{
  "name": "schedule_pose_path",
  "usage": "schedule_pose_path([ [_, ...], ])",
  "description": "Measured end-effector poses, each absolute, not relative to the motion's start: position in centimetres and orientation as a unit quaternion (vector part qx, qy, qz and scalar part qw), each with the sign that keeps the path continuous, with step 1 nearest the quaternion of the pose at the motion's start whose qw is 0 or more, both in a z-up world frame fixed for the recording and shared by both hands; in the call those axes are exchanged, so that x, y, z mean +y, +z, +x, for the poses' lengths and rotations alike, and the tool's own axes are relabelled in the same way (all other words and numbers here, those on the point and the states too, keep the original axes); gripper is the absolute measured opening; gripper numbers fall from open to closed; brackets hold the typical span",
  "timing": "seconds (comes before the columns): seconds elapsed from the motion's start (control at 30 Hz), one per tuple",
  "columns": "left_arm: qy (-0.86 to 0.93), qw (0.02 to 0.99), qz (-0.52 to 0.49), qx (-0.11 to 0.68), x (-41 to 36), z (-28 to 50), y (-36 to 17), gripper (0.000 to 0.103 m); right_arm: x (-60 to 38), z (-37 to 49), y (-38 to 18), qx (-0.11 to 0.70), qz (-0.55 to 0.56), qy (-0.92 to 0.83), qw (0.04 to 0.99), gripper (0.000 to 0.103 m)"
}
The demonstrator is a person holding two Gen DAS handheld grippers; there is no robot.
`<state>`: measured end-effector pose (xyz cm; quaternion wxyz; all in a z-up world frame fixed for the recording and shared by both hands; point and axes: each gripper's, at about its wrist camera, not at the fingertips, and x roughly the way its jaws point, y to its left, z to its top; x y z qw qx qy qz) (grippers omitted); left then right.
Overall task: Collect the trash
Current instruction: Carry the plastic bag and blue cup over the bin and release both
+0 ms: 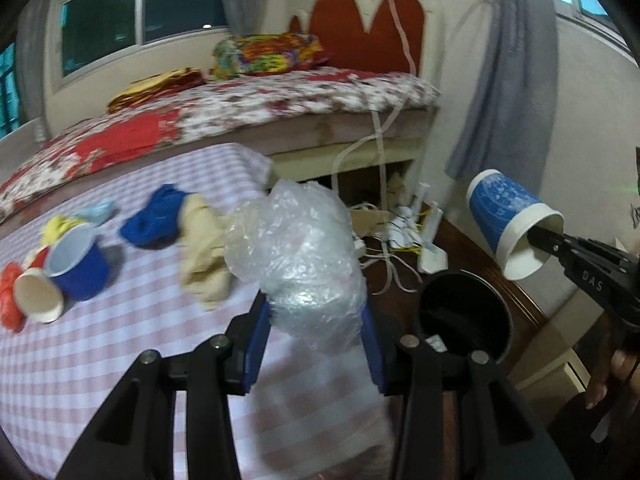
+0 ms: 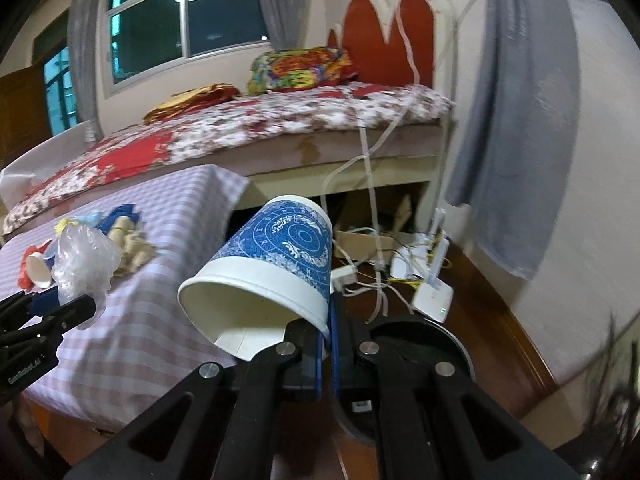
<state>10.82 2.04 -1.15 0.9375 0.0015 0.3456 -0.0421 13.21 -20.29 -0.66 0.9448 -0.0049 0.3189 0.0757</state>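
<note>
A: Bed with red-and-white floral cover [image 1: 248, 104] runs along the window wall; multicoloured pillow [image 1: 268, 54] lies against the red heart-shaped headboard [image 1: 360, 28].

B: Noted. Grey curtain [image 2: 516, 120] hangs at right. White router boxes with tangled cables [image 2: 424, 276] on dark wooden floor beneath.

black bin [image 2: 452, 344] mostly hidden behind right tool [image 2: 326, 344].

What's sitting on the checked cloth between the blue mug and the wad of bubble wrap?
In the left wrist view, a blue cloth and a beige cloth lie between the blue mug and the bubble wrap held in the left gripper.
</note>
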Motion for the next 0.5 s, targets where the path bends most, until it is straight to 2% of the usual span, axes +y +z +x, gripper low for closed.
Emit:
schedule_pose_path([
  [0.5, -0.153, 0.909, 0.047, 0.386, -8.7, 12.6, -4.2, 0.044, -29.4, 13.4, -4.6, 0.367, -0.009, 0.017, 0.930, 0.004],
])
